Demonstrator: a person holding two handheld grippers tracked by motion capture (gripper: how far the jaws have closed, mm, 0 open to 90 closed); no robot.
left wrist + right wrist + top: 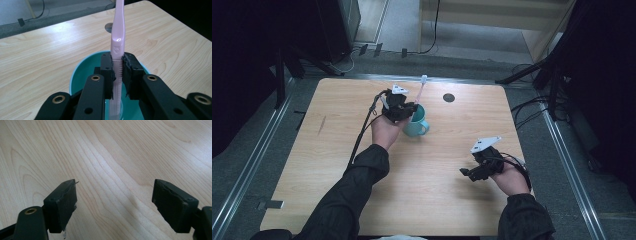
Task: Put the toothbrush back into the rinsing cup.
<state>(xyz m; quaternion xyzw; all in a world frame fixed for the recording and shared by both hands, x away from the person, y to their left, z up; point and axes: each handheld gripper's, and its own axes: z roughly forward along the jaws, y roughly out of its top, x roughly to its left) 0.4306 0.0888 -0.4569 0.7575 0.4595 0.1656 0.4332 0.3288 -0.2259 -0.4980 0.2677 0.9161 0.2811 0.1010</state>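
Observation:
A teal mug (416,124) with a handle stands on the wooden table (337,165), a little left of centre. My left gripper (411,109) is just above its rim and is shut on a pink toothbrush (421,88). In the left gripper view the pads clamp the ribbed part of the toothbrush (117,45), whose lower end reaches down into the mug (82,72) while its upper end sticks up and away. My right gripper (468,173) rests low over the table at the near right. Its jaws stand wide apart (113,202) with bare wood between them.
A small dark round hole (449,97) sits in the tabletop behind the mug. Cables trail from both grippers across the table. Metal rails and dark stands (557,95) border the table on both sides, and a wooden frame stands on the floor beyond.

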